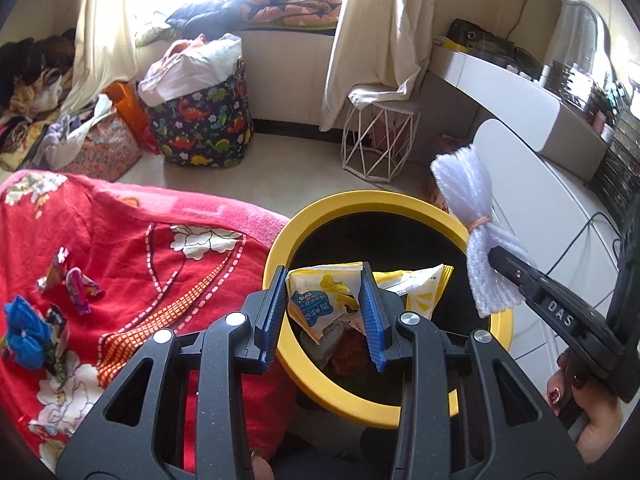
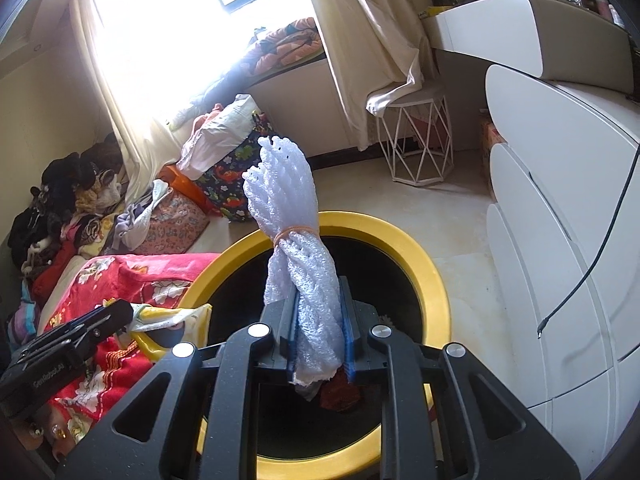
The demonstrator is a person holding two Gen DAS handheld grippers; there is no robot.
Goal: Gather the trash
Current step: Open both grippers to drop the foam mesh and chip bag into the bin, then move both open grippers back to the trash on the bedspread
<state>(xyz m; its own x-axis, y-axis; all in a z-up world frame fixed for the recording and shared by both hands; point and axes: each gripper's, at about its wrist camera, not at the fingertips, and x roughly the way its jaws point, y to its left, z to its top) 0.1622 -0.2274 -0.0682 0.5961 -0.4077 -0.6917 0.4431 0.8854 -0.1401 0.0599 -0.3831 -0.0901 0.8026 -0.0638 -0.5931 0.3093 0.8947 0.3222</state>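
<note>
1. The left tool [image 1: 326,312], in the lower middle of the left wrist view, has its blue pads clamped on a yellow and white snack packet [image 1: 320,300], which it holds over the black mouth of the bin.
2. The yellow-rimmed bin [image 1: 280,248] fills the centre of that view; a second yellow packet [image 1: 424,292] lies inside it, just right of the held one, and a dark reddish scrap shows deeper down.
3. The right tool [image 2: 320,344], low in the middle of the right wrist view, has its pads pressed on the lower part of a white foam net bundle [image 2: 288,200].
4. The bundle is bound near its middle by an orange rubber band [image 2: 296,230] and stands upright above the bin's rim [image 2: 432,276].
5. In the left wrist view the same bundle [image 1: 468,200] sits at the right, over the bin's right edge, with the right tool's black finger across it.
6. A hand [image 1: 588,412] with dark red nails grips the right tool's handle at the lower right of that view.
7. On the red flowered blanket [image 1: 140,248] at the left lie several shiny candy wrappers [image 1: 76,284] and a blue flower-shaped thing [image 1: 26,332], well apart from the bin.
</note>
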